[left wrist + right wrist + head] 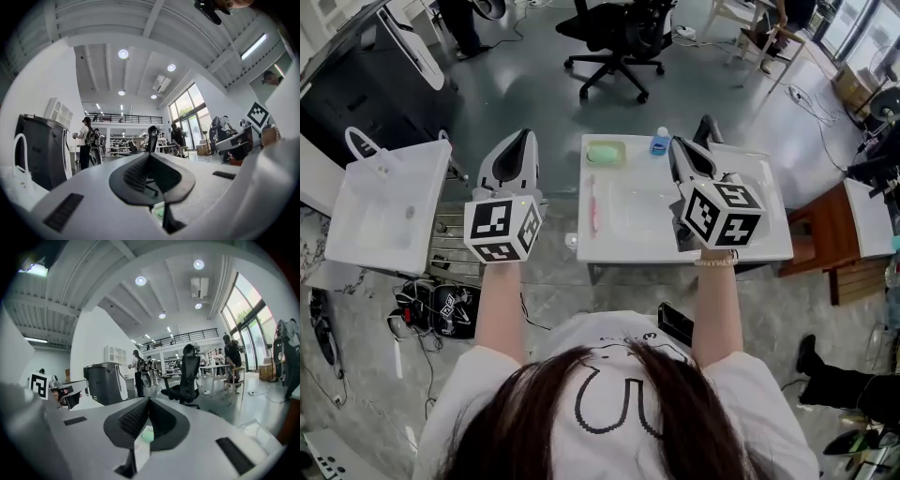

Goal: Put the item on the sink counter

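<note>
Both grippers are held up level in front of me, above the white sink counter (769, 246). My left gripper (521, 137) hangs over the gap to the left of the counter, its jaws together and empty (150, 157). My right gripper (679, 143) is over the counter's back part, jaws also together with nothing between them (149, 402). On the counter's back edge sit a green soap (606, 152) in a dish and a blue-capped bottle (660, 142). A pink toothbrush (592, 208) lies along the counter's left side. The soap shows below the right gripper's jaws (146, 434).
A second white basin unit (389, 202) with a loop faucet stands at the left. A black office chair (614, 37) is behind the counter, a dark machine (356, 89) at far left, a wooden bench (825, 230) at right. Cables and black gear (441, 309) lie on the floor.
</note>
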`<state>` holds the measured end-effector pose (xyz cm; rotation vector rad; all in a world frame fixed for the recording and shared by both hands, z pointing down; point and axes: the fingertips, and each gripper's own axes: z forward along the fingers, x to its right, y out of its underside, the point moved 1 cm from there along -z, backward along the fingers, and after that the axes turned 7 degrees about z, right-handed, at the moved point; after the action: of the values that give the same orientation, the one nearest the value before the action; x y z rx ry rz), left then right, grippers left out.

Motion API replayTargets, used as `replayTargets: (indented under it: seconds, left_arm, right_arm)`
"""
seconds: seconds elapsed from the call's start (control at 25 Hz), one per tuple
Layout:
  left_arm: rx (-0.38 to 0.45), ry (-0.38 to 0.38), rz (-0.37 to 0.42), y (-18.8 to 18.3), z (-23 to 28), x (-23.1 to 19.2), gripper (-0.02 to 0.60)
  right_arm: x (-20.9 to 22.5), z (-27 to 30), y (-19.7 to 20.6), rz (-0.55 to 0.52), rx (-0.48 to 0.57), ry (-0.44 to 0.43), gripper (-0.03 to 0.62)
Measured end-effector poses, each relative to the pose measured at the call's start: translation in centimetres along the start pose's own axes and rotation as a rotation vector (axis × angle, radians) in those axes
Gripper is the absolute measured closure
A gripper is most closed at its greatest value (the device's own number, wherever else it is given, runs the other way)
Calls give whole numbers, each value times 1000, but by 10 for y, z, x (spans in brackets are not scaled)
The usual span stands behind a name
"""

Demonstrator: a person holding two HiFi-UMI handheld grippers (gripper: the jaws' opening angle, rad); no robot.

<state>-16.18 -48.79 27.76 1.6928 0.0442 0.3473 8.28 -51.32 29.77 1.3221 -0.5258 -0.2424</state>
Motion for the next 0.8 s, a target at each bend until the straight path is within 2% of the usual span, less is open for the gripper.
replayTargets:
  seconds: [0.36,0.8]
  left_arm:
    - [53,-5,62,-24,-6,-4,571]
    - [90,29,79,-42,-6,-1,571]
  right_arm:
    - [1,-39,-37,-217,171,115,565]
    - [-6,-54,-55,-273,209,133,566]
